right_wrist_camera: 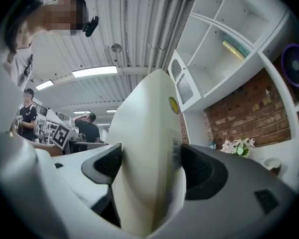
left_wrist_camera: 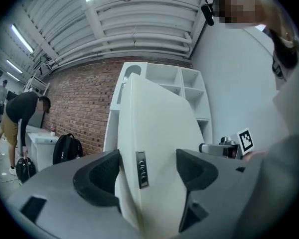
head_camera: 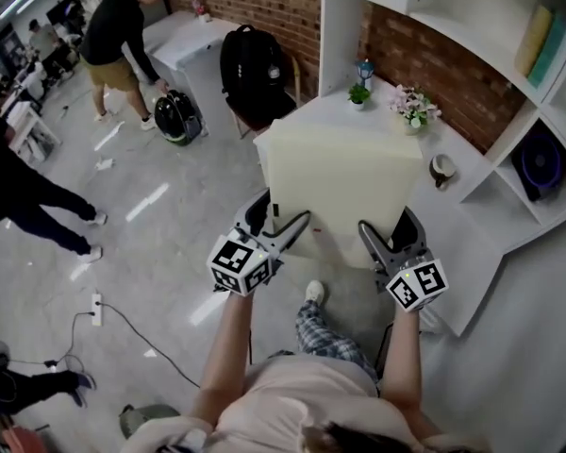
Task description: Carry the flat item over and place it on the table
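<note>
Two questions from where I'm standing: what's got hold of the flat board (head_camera: 344,182), and where's it at?

Reply: ok, going left to right. Far left, a person (head_camera: 116,28) bends over a dark bag (head_camera: 177,119). Then there's a black backpack (head_camera: 253,69). Next is the left gripper (head_camera: 281,221), with its fingers (left_wrist_camera: 97,176) clamped on the board's near left corner and a little label strip (left_wrist_camera: 142,169) showing between them. The cream board is up in the air, tilted, over the near corner of the white bench (head_camera: 472,210). Can't tell if its far edge touches the top. The right gripper (head_camera: 389,234) has its fingers (right_wrist_camera: 204,171) pinched on the near right corner, right by a barcode sticker (right_wrist_camera: 175,151). Past the board, on the bench, there's a small potted plant (head_camera: 358,94), then pink flowers (head_camera: 413,107), and a cup (head_camera: 441,168) furthest right.
</note>
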Demonstrator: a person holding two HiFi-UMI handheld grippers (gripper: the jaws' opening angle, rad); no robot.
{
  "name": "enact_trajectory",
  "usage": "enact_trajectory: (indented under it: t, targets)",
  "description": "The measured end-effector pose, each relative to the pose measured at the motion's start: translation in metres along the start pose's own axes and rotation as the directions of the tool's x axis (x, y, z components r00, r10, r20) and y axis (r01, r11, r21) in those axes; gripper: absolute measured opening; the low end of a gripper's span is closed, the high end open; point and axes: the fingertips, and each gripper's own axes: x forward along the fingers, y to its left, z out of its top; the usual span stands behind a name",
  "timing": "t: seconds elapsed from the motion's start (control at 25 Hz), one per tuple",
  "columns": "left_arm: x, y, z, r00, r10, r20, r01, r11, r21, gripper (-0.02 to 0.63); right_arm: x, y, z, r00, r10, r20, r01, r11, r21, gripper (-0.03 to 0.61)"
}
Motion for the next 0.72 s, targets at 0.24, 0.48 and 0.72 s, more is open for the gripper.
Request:
enact_trajectory:
  t: [0.24, 0.48, 0.72]
  targets:
    - [0.081, 0.073, 0.005, 1.0, 0.013, -0.012, -0.014, 1.0, -0.009, 0.347, 0.087, -0.069, -0.006, 1.0, 0.008, -0.021, -0.008, 1.0, 0.018, 0.382]
    - [0.138, 0.13, -0.004, 0.998, 0.031, -0.047, -0.032, 0.999, -0.04, 0.347, 0.151, -0.119, -0.021, 0.998, 0.015, -0.063, -0.012, 0.999, 0.038, 0.382]
    - [0.172, 0.154, -0.008, 0.997, 0.036, -0.068, -0.039, 0.998, -0.052, 0.347, 0.18, -0.151, -0.029, 0.997, 0.015, -0.081, -0.01, 0.998, 0.061, 0.382]
